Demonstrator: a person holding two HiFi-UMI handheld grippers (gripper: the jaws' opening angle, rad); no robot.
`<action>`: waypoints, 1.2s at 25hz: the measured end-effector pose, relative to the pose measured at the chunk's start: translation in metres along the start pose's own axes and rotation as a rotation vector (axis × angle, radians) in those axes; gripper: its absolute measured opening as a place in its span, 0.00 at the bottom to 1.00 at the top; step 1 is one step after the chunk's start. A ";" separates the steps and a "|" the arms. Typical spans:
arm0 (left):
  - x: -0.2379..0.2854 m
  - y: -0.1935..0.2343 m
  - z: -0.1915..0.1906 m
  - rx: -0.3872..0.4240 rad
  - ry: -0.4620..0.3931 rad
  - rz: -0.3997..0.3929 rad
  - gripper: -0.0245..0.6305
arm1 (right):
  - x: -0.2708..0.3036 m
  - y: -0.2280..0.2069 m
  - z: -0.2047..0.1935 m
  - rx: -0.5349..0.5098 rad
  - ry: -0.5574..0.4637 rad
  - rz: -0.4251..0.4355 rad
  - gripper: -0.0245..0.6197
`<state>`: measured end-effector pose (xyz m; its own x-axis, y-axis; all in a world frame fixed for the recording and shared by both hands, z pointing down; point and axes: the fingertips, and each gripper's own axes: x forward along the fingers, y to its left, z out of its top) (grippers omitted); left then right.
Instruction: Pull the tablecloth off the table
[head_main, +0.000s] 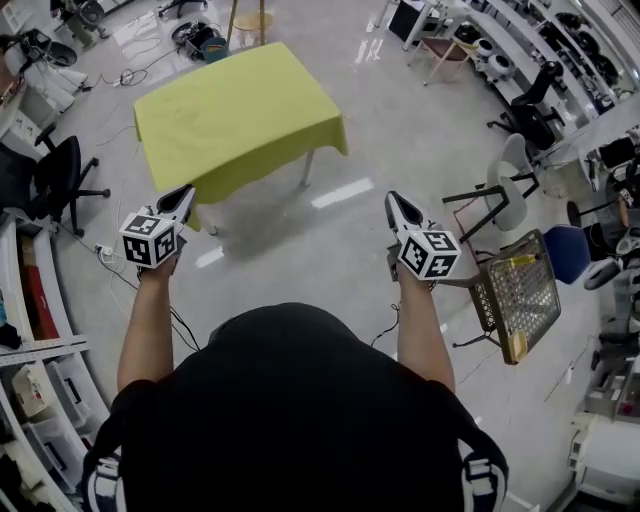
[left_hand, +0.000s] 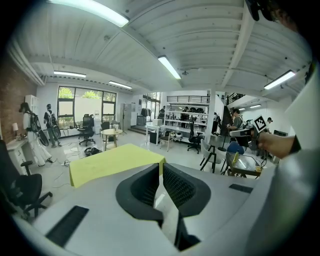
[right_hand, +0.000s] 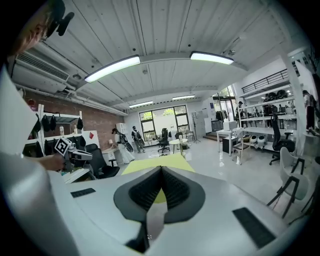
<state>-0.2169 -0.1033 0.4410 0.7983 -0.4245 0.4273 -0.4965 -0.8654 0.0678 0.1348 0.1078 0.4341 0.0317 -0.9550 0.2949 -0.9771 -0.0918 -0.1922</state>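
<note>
Approach: left gripper (head_main: 186, 194) and right gripper (head_main: 393, 199), both closed and empty, must open on the tablecloth (head_main: 235, 115) at the near desk (head_main: 307, 168) edge.

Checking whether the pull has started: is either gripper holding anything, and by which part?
Nothing is held. The left gripper and right gripper both have their jaws shut on nothing, short of the yellow tablecloth.

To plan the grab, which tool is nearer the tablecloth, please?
The left tool, beside the tablecloth in the head view; the right tool is farther off.
</note>
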 end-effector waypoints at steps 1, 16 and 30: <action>0.001 -0.003 0.001 0.000 -0.001 -0.002 0.10 | 0.000 -0.002 0.001 0.003 -0.003 0.002 0.07; 0.028 0.011 -0.012 -0.031 0.017 -0.037 0.10 | 0.024 0.001 -0.007 0.003 0.017 0.025 0.07; 0.153 0.077 0.019 -0.022 0.051 -0.100 0.10 | 0.130 -0.056 0.012 0.035 0.044 -0.057 0.07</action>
<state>-0.1268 -0.2398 0.4944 0.8261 -0.3216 0.4627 -0.4228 -0.8966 0.1318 0.1965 -0.0141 0.4721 0.0770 -0.9345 0.3474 -0.9659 -0.1563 -0.2066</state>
